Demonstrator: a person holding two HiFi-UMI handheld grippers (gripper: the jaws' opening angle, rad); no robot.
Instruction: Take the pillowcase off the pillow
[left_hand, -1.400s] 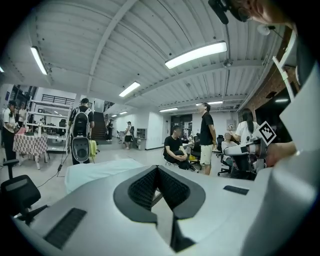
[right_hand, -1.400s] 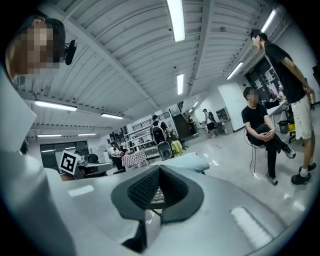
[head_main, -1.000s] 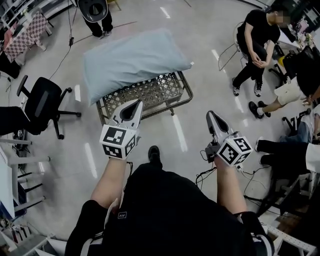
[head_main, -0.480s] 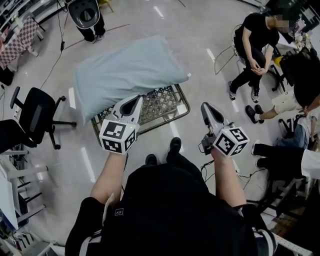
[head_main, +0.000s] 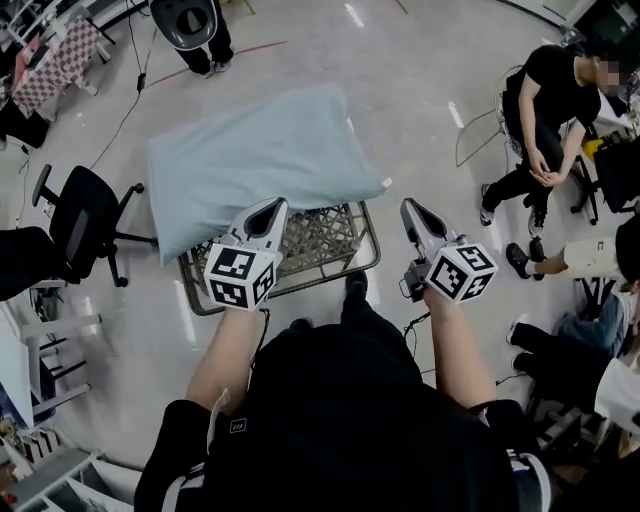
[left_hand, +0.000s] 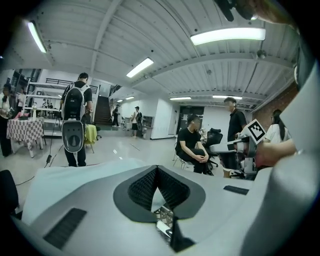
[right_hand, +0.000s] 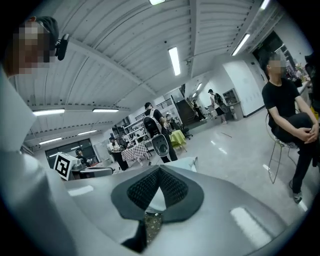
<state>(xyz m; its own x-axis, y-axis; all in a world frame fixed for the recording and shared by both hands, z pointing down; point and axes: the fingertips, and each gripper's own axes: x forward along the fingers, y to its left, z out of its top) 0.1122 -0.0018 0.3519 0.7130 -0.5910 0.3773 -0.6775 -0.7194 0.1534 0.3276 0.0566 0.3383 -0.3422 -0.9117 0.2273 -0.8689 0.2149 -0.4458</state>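
Left tool (head_main: 272, 206), right tool (head_main: 408, 206) nearer pillow (head_main: 262, 150), basket (head_main: 322, 240) beneath, chair (head_main: 76, 214) beside

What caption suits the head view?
Shut left gripper and right gripper face a blue pillow on a wire basket.

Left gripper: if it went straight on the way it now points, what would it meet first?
Most likely the near edge of the pillow lying across the wire basket. The left gripper, shut and empty, aims at it. Depth is unclear, so it could catch the basket just below instead.
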